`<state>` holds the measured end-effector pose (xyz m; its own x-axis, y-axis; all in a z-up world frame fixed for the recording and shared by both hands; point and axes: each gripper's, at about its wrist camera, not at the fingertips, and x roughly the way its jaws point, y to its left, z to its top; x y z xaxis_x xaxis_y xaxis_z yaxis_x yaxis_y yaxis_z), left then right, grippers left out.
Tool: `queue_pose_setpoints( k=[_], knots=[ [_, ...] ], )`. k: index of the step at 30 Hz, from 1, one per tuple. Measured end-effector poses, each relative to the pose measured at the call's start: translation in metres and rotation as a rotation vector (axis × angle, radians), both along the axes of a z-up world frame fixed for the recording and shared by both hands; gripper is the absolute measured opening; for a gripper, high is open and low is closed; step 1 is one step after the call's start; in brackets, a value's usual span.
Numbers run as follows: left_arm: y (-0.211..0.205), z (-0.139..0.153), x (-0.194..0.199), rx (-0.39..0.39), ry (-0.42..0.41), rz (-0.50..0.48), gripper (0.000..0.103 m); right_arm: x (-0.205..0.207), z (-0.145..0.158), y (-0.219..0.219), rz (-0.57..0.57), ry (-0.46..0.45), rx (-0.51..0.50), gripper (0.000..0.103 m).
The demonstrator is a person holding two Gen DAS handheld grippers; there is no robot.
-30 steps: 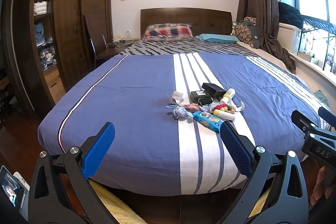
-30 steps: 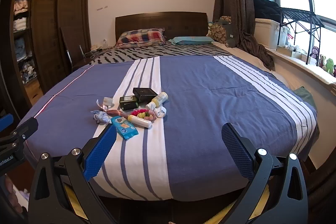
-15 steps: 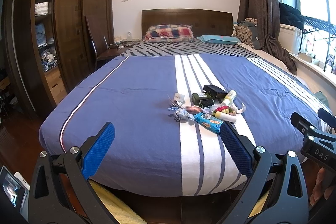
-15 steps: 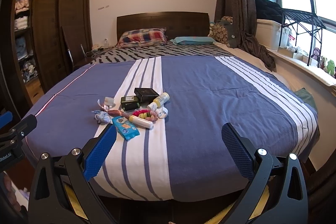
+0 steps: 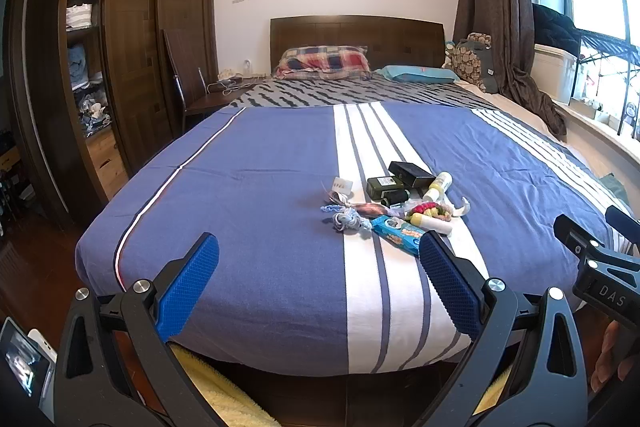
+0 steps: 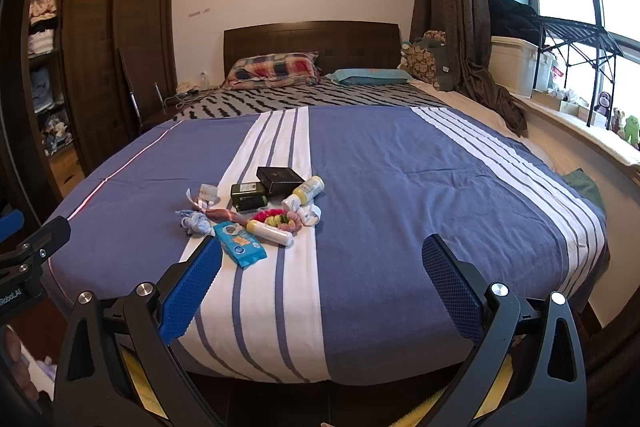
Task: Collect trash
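Blue ribbed pads line both tools, and on each the jaws stand spread wide with nothing between them. The left gripper (image 5: 318,275) hangs off the foot of the bed (image 5: 248,211), above its blue and white striped cover; the right gripper (image 6: 322,277) hangs just beside it, over the same edge.

Just beyond the jaws, on the white stripe of the cover, lies a small heap of litter. Nearest is a blue wrapper (image 6: 239,243), flat on the cloth, and in the left view it sits right at the tip of the right-hand pad. Touching it is a white tube with a yellow cap (image 6: 270,231), and behind that a bunch of pink and yellow hair ties (image 6: 280,218). To the left lies a knot of pale blue string (image 6: 194,223) and a strip of brown ribbon (image 6: 224,214), with a small white tag (image 6: 208,191) behind them. Farther back are a dark green box (image 6: 248,191), a black box (image 6: 280,179) and a little yellow bottle (image 6: 308,190) on its side.

At the head of the bed rest a plaid pillow (image 5: 324,61) and a teal pillow (image 5: 416,74). A dark wooden wardrobe (image 5: 132,39) stands to the left, brown curtains (image 5: 496,7) hang at the window on the right.
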<state>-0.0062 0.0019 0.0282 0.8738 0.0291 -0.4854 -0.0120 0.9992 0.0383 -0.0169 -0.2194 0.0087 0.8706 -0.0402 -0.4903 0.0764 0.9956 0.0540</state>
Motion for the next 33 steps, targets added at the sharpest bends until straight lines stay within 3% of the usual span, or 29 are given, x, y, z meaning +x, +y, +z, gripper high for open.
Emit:
queue_pose_setpoints(
  k=[15, 33],
  knots=[
    [-0.002, -0.020, 0.024, -0.001, 0.055, 0.001, 0.095, 0.018, -0.014, -0.008, -0.002, 0.040, -0.003, 0.100],
    [-0.006, -0.096, 0.089, 0.024, 0.199, -0.030, 0.095, 0.096, -0.091, -0.004, 0.082, 0.192, 0.020, 0.100]
  ],
)
